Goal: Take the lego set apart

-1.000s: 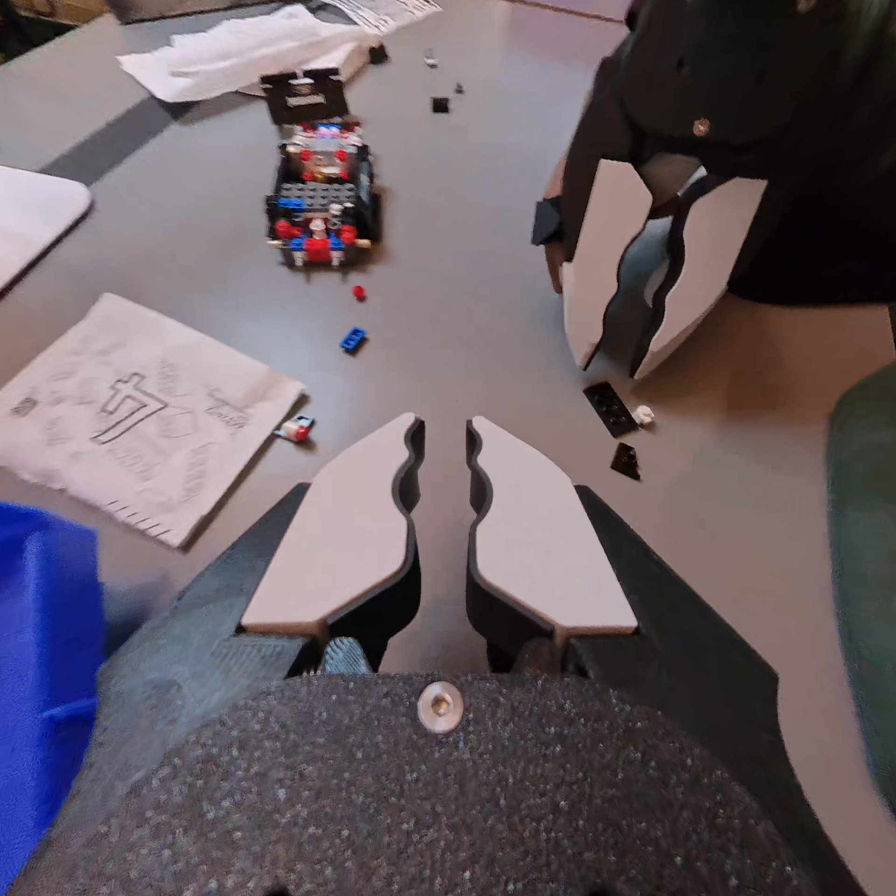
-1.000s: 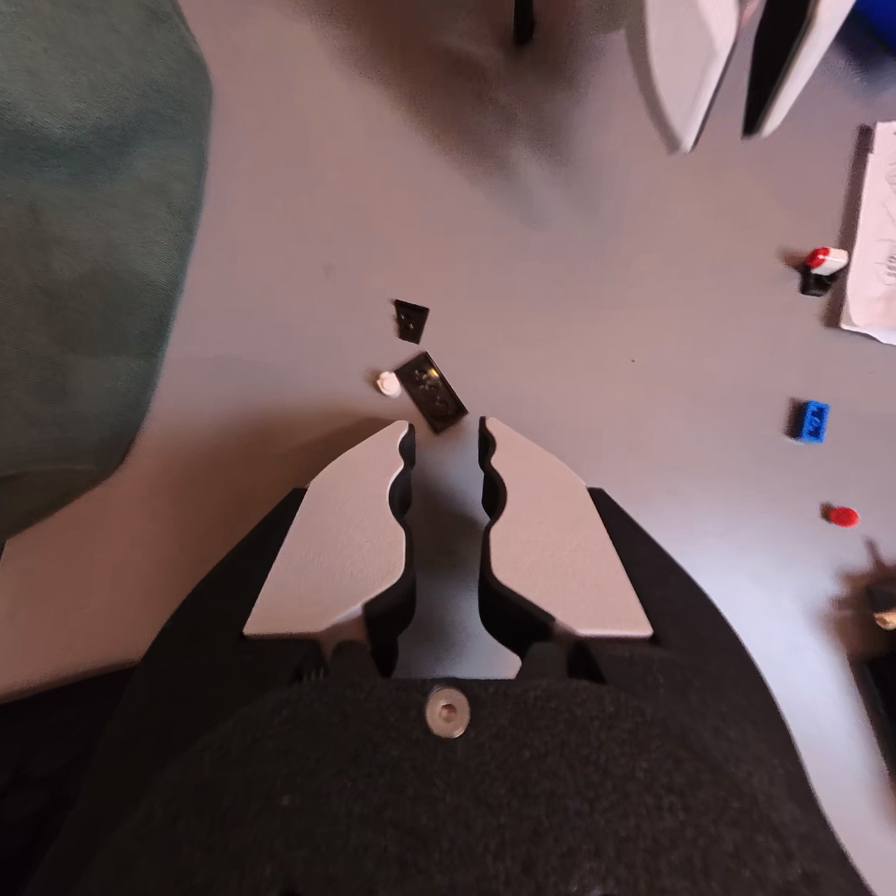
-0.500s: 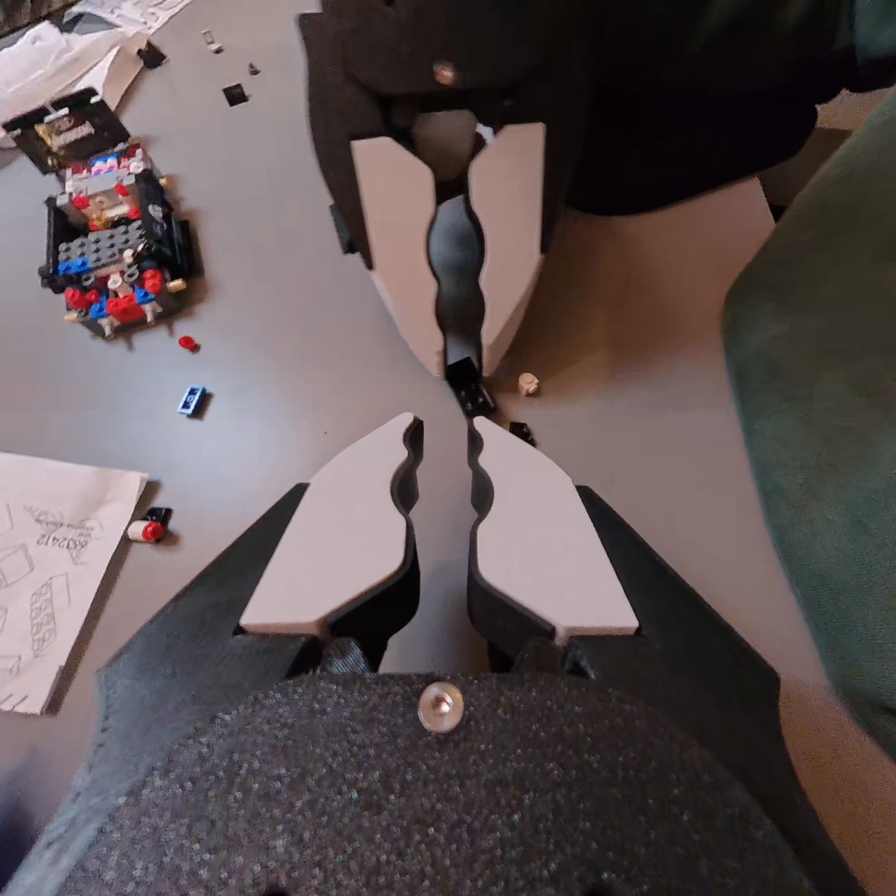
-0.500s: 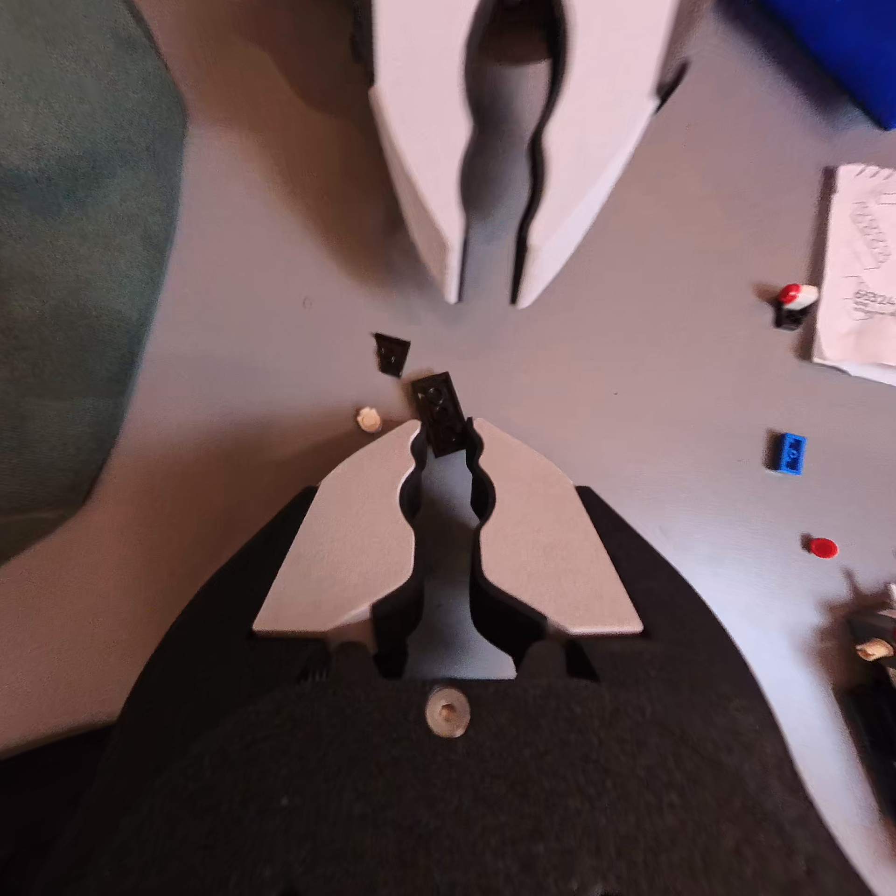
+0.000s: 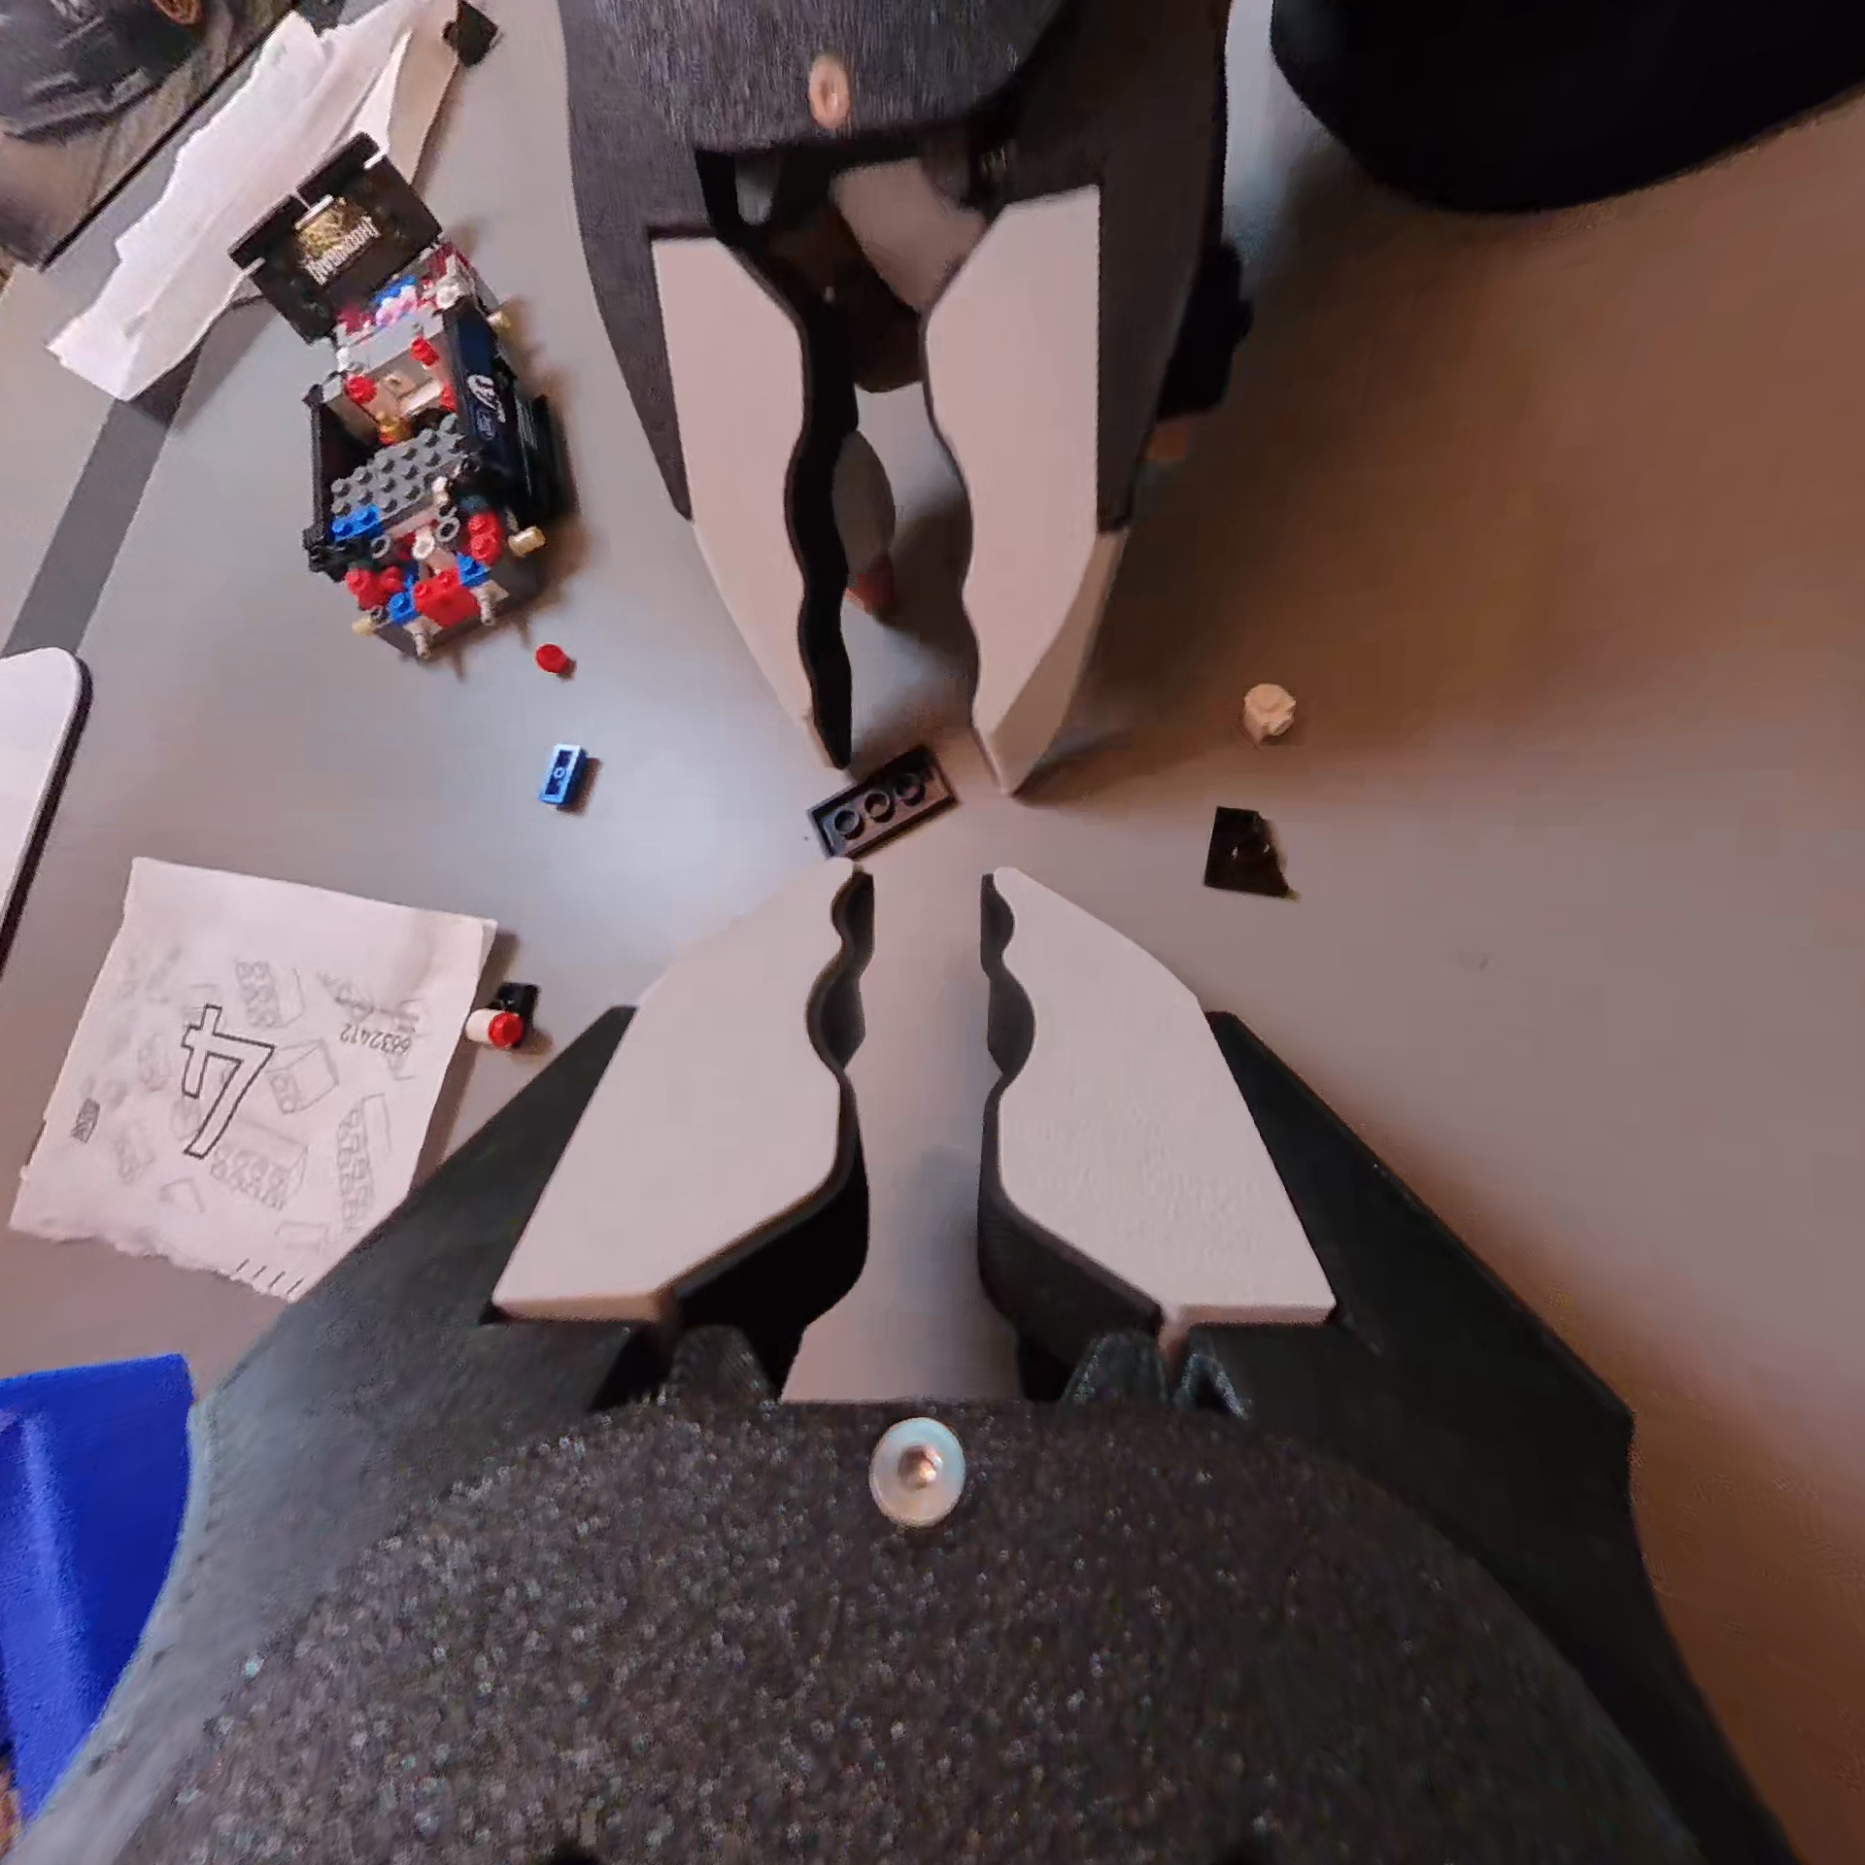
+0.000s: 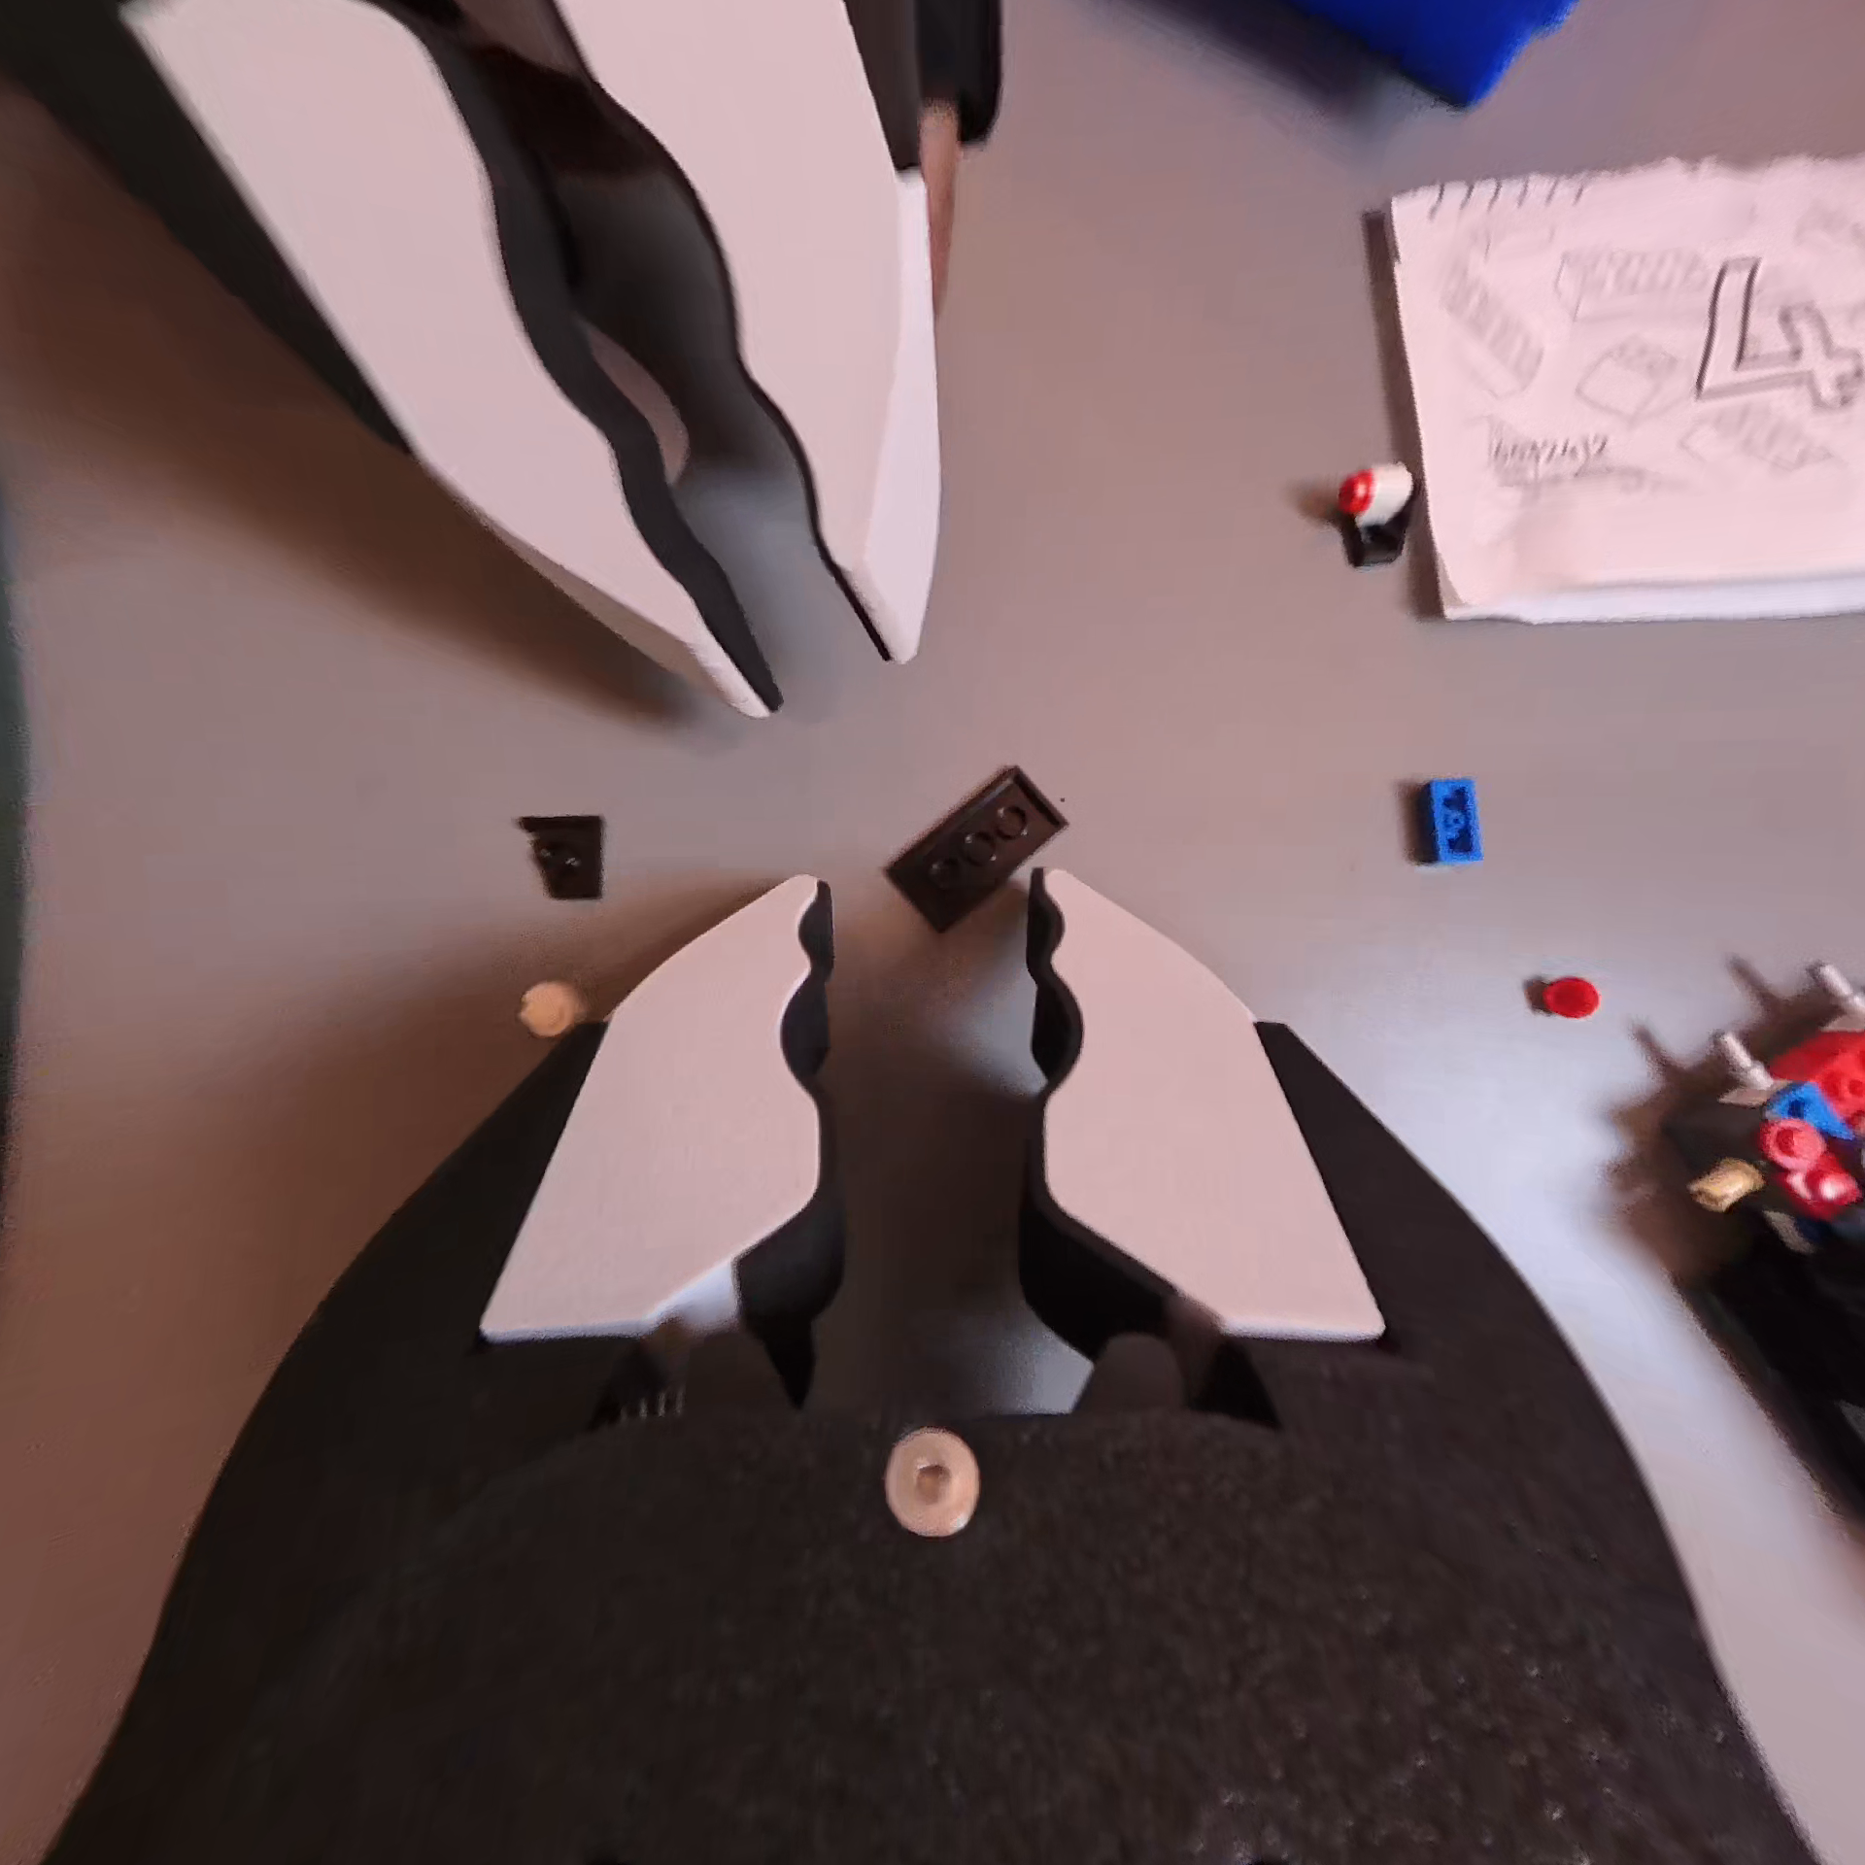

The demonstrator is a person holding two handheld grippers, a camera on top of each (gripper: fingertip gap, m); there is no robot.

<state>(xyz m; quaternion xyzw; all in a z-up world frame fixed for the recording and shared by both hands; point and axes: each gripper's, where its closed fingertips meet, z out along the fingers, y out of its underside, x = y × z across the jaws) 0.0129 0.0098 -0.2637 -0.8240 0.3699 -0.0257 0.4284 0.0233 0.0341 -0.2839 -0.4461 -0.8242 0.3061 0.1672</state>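
A black three-stud plate (image 5: 883, 802) lies flat on the grey table between the two grippers, which face each other tip to tip. My left gripper (image 5: 923, 878) is open and empty, its left fingertip just short of the plate. My right gripper (image 6: 928, 883) is open and empty, with the plate (image 6: 977, 848) just beyond its tips. The right gripper (image 5: 918, 772) shows at the top of the left wrist view, and the left gripper (image 6: 830, 681) at the top of the right wrist view. The partly stripped lego car (image 5: 434, 484) stands at the far left.
Loose pieces lie around: a black wedge (image 5: 1246, 853), a pale stud (image 5: 1268, 712), a blue brick (image 5: 563, 775), a red stud (image 5: 553, 660) and a red-white-black piece (image 5: 502, 1019). A printed paper bag (image 5: 242, 1070) and a blue bin (image 5: 81, 1564) are at the left. Left and right tips are no more than a few centimetres apart. From the right gripper's tips to the partly stripped lego car (image 5: 434, 484) is close to 15 cm.
My left gripper swung right to face the right gripper over the black plate. The right jaws closed around the plate's end, then widened, and the plate now lies turned on the table.
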